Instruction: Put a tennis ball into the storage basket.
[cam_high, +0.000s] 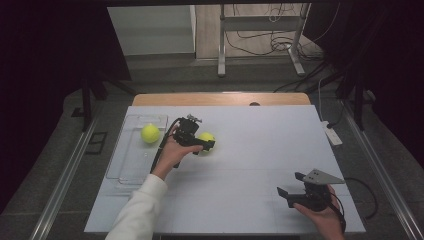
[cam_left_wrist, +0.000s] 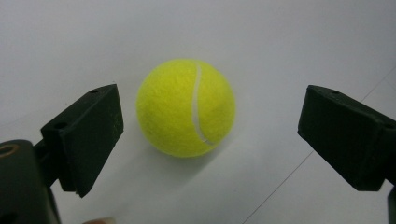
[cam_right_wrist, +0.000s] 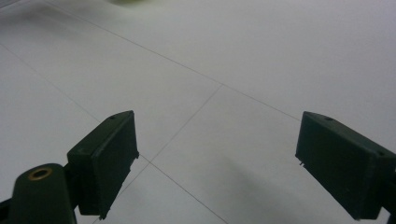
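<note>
A white table (cam_high: 260, 165) has two yellow balls on it. One ball (cam_high: 206, 139) sits out on the bare table top, near the middle. The left gripper (cam_high: 204, 146) is right at this ball. In the left gripper view the ball (cam_left_wrist: 186, 107) lies between the two black jaws, a bit closer to the one at the left side of that view. The jaws are spread wide — there is a gap on each side, and they do not touch the ball. The ball rests on the table by itself.

The other ball (cam_high: 150, 133) sits in a clear tray (cam_high: 131, 172) at the left side of the table. It is in the far part of the tray, near the left hand (cam_high: 172, 152) but apart from it. A white sleeve (cam_high: 140, 210) comes up from the bottom to that hand.

The right gripper (cam_high: 291, 186) is at the near right corner of the table, well apart from both balls. Its jaws are spread wide too — in the right gripper view there is just bare white table (cam_right_wrist: 224, 60) between them. The right hand (cam_high: 325, 217) holds it low over the table. A grey plate (cam_high: 322, 176) sits on top of this gripper.
</note>
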